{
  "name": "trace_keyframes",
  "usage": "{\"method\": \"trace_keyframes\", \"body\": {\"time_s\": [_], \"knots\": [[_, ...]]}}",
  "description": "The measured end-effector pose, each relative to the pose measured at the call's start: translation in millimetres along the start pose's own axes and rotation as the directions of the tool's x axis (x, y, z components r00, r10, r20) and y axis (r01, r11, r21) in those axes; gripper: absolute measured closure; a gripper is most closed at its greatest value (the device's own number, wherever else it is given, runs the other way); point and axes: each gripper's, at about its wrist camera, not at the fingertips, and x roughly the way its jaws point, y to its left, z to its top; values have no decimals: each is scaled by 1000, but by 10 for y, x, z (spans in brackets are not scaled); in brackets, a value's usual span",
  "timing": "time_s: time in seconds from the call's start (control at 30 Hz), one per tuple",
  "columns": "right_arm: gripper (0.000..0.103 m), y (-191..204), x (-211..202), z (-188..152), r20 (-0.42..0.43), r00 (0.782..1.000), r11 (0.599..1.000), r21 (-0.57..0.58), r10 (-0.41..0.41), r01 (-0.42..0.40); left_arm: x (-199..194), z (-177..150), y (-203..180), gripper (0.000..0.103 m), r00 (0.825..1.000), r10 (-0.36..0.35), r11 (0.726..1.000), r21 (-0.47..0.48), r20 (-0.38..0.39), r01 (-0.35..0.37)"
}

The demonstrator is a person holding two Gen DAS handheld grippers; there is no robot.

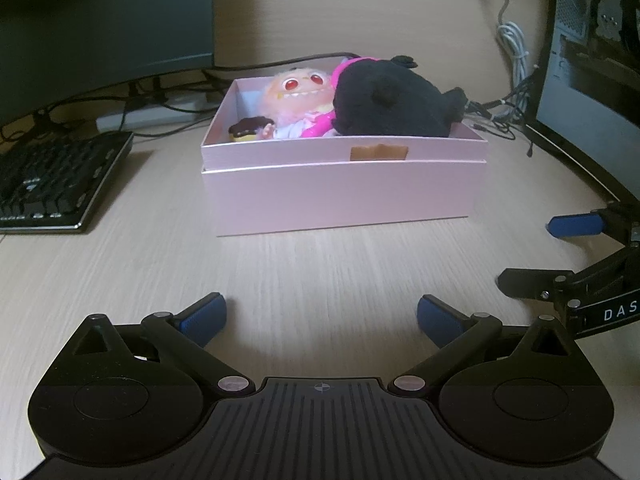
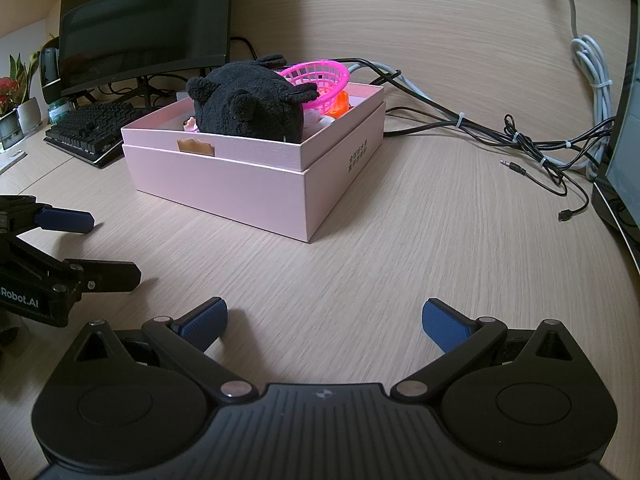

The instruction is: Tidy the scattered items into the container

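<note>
A pink box (image 1: 340, 196) (image 2: 224, 184) stands on the wooden desk. Inside lie a black plush toy (image 1: 392, 100) (image 2: 248, 104), a pale doll with red eyes (image 1: 296, 92), a small chocolate-topped toy (image 1: 250, 128), a pink plastic basket (image 2: 320, 78) and an orange item (image 2: 340, 106). My left gripper (image 1: 322, 318) sits open in front of the box, nothing between its fingers. My right gripper (image 2: 325, 320) is open too, near the box's right corner, and holds nothing. Each gripper shows at the edge of the other's view.
A black keyboard (image 1: 56, 180) (image 2: 88, 128) lies left of the box, with a dark monitor (image 2: 144, 20) behind it. Loose cables (image 2: 532, 148) trail at the right toward a second screen (image 1: 592, 92). Potted plants (image 2: 12, 100) stand far left.
</note>
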Motion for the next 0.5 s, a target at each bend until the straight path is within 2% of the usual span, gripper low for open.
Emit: {"method": "trace_keyframes", "body": {"time_s": [0.5], "knots": [[0, 0, 0, 0, 0, 1000, 1000, 0, 0, 0, 6, 5, 7, 0, 1000, -2, 1000, -3, 0, 2]]}}
